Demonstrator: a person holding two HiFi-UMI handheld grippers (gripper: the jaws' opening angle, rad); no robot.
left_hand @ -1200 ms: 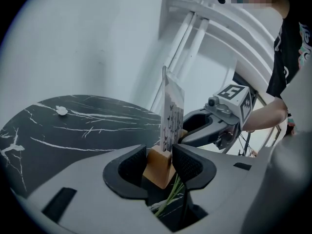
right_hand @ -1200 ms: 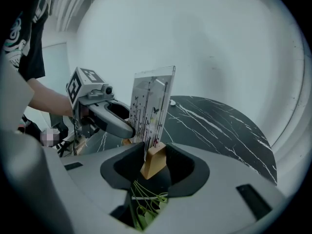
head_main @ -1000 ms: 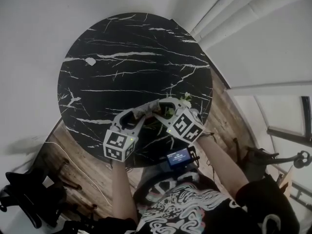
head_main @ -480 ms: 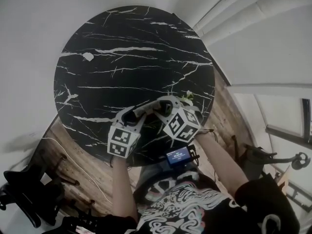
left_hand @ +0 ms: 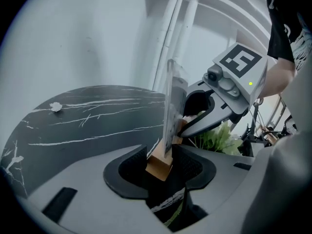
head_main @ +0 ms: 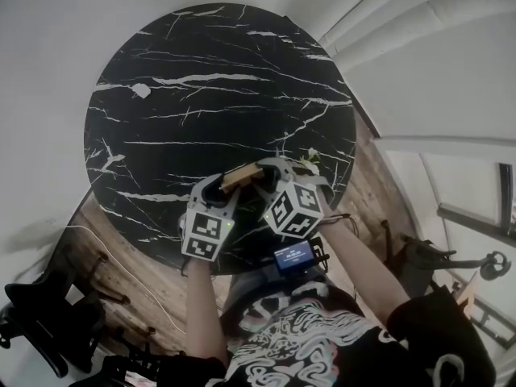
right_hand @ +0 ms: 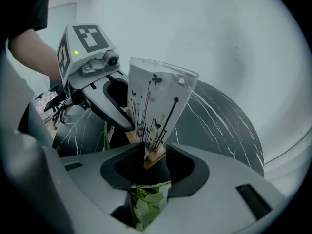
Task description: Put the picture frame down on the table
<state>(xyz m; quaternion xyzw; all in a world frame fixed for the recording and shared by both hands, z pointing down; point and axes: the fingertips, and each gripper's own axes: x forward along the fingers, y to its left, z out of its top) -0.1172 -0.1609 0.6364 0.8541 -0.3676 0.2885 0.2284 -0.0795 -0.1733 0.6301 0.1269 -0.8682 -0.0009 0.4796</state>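
Observation:
The picture frame (right_hand: 157, 104) is a clear panel printed with black stems and butterflies, set in a wooden base (left_hand: 159, 165). It stands upright between my two grippers, above the near right part of the round black marble table (head_main: 210, 87). My left gripper (left_hand: 163, 161) is shut on one end of the wooden base. My right gripper (right_hand: 153, 157) is shut on the other end. In the head view the frame (head_main: 242, 175) shows as a short wooden bar between the left gripper (head_main: 222, 187) and the right gripper (head_main: 269, 181).
A green plant with white flowers (head_main: 310, 160) lies by the table's near right edge, under the grippers; its leaves (right_hand: 145, 204) show below the right jaws. A small white scrap (head_main: 141, 91) lies at the far left. Wooden floor (head_main: 121, 256) and dark chair parts surround the table.
Both grippers have shifted slightly left together with the frame. The frame's wooden edge now shows plainly between them, and the green leaves between the grippers are covered.

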